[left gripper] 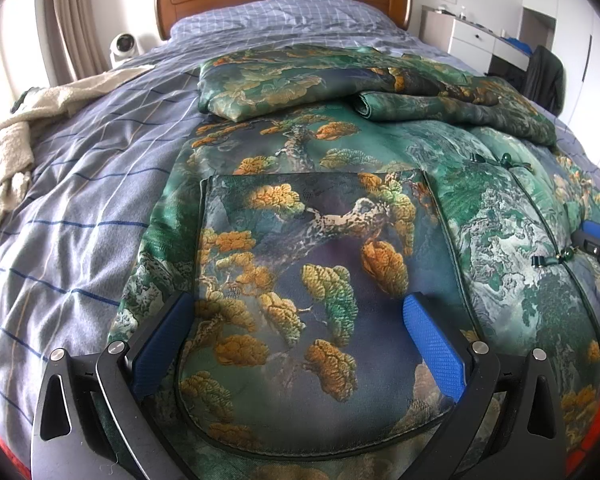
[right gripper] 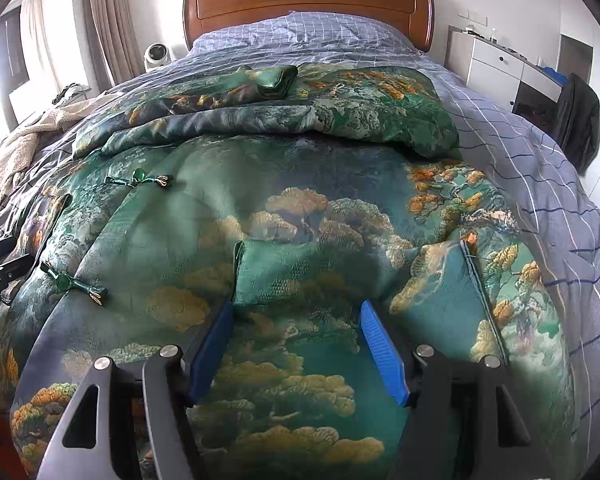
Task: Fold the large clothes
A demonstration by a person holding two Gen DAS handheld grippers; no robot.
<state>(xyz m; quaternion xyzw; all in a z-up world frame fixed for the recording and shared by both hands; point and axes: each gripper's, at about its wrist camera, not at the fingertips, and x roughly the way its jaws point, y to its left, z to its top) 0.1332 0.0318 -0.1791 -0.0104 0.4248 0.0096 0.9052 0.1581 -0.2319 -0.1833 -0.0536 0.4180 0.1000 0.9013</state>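
Both tongs (left gripper: 298,312) (right gripper: 296,320) gape, with the green jacket (left gripper: 380,152) spread beneath them.

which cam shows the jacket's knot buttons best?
Right wrist: two knot buttons lie unobstructed along the green jacket placket. Left wrist catches them small and distorted near its right edge.
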